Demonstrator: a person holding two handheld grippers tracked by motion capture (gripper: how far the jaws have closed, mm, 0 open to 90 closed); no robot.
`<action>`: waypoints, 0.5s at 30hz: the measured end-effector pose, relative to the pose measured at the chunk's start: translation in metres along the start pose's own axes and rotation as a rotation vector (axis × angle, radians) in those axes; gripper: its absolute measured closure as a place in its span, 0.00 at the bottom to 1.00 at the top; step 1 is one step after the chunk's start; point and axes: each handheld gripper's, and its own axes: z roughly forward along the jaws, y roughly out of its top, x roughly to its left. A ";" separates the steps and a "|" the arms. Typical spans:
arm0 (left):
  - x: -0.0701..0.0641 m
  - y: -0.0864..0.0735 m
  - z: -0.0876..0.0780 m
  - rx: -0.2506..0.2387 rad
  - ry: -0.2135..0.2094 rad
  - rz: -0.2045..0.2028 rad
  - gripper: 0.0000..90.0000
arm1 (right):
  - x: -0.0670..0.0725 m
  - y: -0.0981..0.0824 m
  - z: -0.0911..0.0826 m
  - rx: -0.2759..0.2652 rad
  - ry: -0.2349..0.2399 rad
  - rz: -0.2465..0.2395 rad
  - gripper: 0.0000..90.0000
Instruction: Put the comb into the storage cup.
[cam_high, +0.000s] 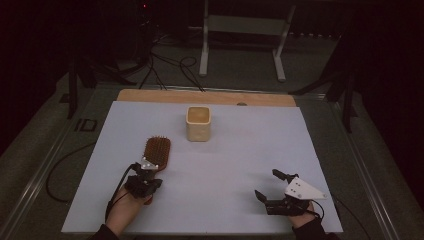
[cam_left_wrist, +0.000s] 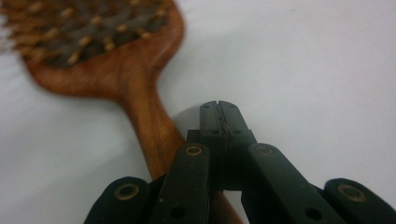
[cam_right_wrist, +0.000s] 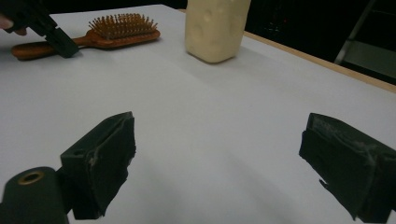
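Hairbrush (cam_left_wrist: 140, 88) handle just beside closed left gripper (cam_left_wrist: 219, 108)

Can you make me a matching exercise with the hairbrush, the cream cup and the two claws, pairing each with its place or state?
Things:
1. brown wooden paddle hairbrush
2. cream square-sided cup
3. left claw
4. right claw

Places or states:
A. jaws wide apart, nothing between them
B. stands upright near the far middle of the white table cover
C. jaws shut together, beside the brush handle
D. lies flat, bristles up, at the left

Pairs: 1-D, 2-B, 3-C, 4-A
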 end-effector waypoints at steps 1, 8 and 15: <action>0.003 -0.002 -0.001 -0.001 0.005 -0.005 1.00 | 0.000 0.000 0.000 0.000 0.001 0.001 0.11; 0.020 -0.012 -0.010 -0.009 0.049 -0.034 1.00 | 0.000 0.000 0.000 -0.002 0.002 0.000 0.11; 0.035 -0.017 -0.017 -0.002 0.078 -0.042 1.00 | 0.000 0.000 0.001 0.000 0.005 0.004 0.11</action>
